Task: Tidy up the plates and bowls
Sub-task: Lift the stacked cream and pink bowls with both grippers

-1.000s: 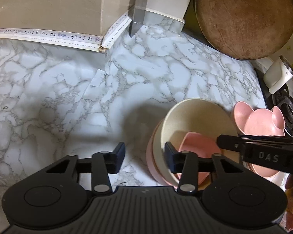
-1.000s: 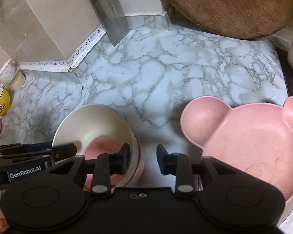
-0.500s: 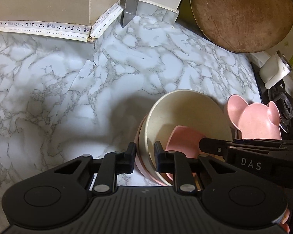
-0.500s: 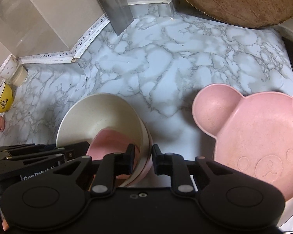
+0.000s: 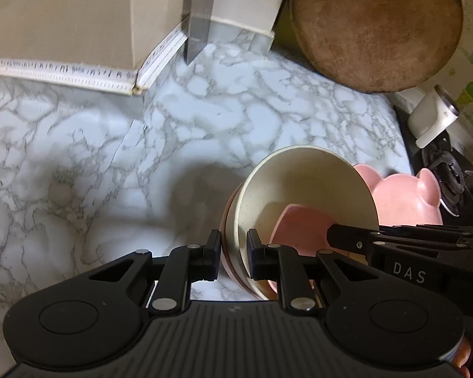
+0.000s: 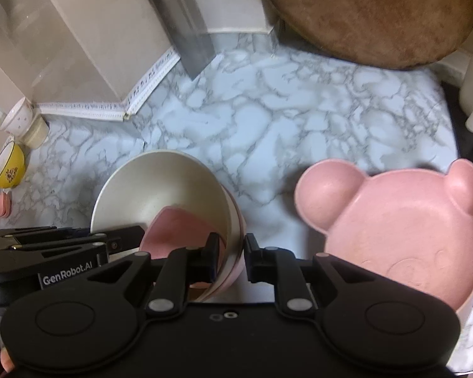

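— Left gripper closing across the near rim of the cream bowl, pads on it; right gripper clamped on the opposite rim, nested stack on the marble counter.
— Lifting level, together, clear of the bear plate.

A cream bowl is sitting nested inside a pink bowl, tilting, with a small pink piece lying inside it. A pink bear-shaped plate is lying just beside them on the marble counter.
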### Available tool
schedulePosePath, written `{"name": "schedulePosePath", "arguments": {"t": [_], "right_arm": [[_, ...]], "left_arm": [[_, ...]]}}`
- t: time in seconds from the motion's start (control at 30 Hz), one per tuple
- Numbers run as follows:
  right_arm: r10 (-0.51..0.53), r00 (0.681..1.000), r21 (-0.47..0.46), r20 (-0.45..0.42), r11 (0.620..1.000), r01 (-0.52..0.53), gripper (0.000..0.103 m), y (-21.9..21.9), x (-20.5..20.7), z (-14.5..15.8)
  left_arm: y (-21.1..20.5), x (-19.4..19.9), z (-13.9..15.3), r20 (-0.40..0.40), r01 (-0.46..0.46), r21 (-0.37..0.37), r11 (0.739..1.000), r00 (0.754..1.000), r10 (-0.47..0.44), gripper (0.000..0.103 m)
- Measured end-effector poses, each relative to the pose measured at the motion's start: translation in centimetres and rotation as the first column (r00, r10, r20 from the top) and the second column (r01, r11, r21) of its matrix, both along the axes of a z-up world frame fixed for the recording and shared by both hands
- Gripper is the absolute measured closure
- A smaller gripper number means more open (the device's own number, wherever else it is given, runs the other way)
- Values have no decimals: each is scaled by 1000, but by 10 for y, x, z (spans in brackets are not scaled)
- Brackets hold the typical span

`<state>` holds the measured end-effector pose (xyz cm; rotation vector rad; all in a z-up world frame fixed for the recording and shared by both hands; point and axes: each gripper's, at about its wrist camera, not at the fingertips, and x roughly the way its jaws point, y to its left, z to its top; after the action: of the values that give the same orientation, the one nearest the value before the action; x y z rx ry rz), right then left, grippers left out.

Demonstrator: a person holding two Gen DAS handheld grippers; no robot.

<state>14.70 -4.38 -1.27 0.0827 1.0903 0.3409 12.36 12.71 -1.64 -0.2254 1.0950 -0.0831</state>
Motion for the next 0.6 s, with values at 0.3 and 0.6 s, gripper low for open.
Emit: {"name": "schedulePosePath", "arguments": {"t": [0.3, 0.6], "right_arm": [[-41, 997, -7, 62, 999, 41, 87, -32, -5, 29], [-136, 986, -14, 99, 990, 138, 87, -77, -12, 36]], "left_arm": [[-34, 9, 38, 59, 70, 21, 997, 996, -71, 87], [-84, 20, 52, 76, 170, 30, 985, 982, -172, 87]]}}
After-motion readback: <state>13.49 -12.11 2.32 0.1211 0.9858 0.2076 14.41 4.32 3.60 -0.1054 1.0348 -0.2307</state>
